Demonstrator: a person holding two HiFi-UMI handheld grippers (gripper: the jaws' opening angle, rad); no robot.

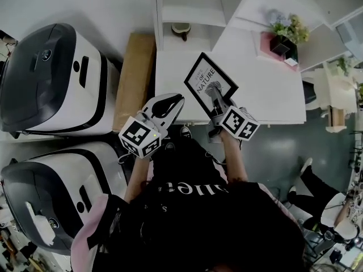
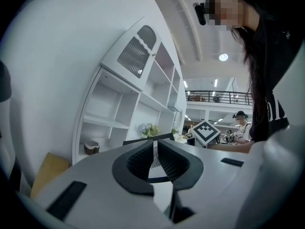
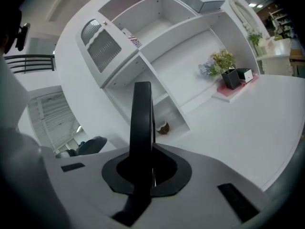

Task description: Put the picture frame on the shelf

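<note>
The picture frame, black-edged with a white print, hangs tilted above the white table, with my right gripper shut on its near edge. In the right gripper view the frame stands edge-on as a dark bar between the jaws of the right gripper. The white shelf stands just beyond the table, its open compartments facing me. My left gripper hovers left of the frame with its jaws together and nothing in them. The frame's top edge shows just past it.
A small brown cup sits in a low shelf compartment. A potted plant on a pink tray stands at the table's far right. A brown board lies left of the table, beside two large white-and-black machines. Another person sits at lower right.
</note>
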